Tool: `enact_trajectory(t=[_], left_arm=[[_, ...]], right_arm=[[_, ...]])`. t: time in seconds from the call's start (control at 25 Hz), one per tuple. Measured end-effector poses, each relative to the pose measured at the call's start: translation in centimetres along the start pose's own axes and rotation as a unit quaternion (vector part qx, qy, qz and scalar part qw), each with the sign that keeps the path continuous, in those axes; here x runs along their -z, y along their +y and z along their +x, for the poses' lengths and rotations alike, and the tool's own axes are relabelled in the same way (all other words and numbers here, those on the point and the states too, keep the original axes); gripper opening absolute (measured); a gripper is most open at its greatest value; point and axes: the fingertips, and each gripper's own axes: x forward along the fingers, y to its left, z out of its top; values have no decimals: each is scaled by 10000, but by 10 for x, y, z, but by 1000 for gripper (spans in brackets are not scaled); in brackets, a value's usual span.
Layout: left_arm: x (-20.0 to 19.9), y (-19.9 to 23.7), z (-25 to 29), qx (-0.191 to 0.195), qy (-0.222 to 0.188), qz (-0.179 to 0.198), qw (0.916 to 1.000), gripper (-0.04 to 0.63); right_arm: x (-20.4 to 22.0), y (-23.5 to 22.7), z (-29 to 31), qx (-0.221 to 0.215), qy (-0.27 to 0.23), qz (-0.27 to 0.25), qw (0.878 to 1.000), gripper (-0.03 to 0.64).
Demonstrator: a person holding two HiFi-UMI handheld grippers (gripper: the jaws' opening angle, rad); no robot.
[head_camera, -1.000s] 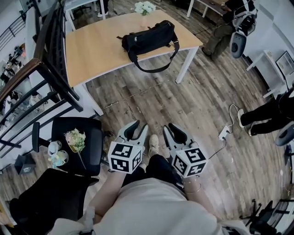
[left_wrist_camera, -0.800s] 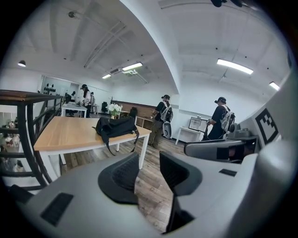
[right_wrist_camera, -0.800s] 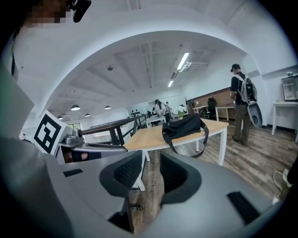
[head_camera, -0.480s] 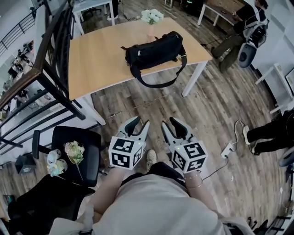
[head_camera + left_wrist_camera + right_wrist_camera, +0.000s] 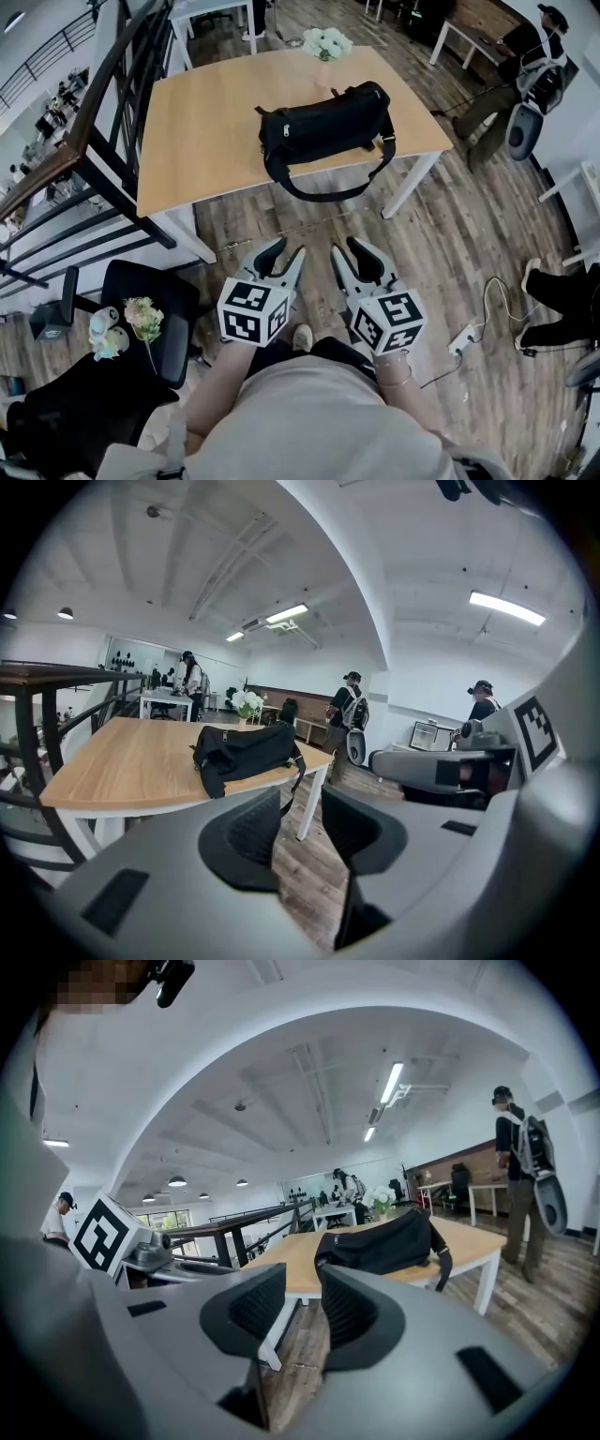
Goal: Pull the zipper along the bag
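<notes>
Frankly, bag [image 5: 323, 127] detail unreadable (all black); strap [image 5: 326, 196] overhangs table [image 5: 202, 122]

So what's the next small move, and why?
Probably walk to the light wooden table: the black fabric duffel bag lies there beyond reach, while the left tongs, just opened, and right tongs, just narrowing, hang empty over the wood-plank floor.

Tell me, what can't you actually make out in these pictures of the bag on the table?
- Zipper pull on the bag: too small in every view, so whether it is zipped open or closed cannot be told.
- Bag's far side: hidden by the bag itself in the head view.
- Vase under the flowers: mostly behind the bag in the head view.
- Hands: covered by the cubes of the left gripper and right gripper in the head view.
</notes>
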Motion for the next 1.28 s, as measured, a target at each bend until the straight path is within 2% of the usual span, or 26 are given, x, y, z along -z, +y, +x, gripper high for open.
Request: enact_trajectory(t=[0.24,0.68,0.96,1.28], left_arm=[[5,4,24,-68,209,52,9997,135],[-6,34,57,-220,269,-39,9994,135],[-12,70,89,-119,381,-122,9991,135],[-51,126,139,-32,352,-66,9994,135]], right_arm=[[12,-19,16,-116,266,114,9995,117],[7,-42,44,-103,253,288,9992,80],[-2,-49,98,-344,334,241,9986,88],[-29,-70,173,-343,383,238,9984,89]])
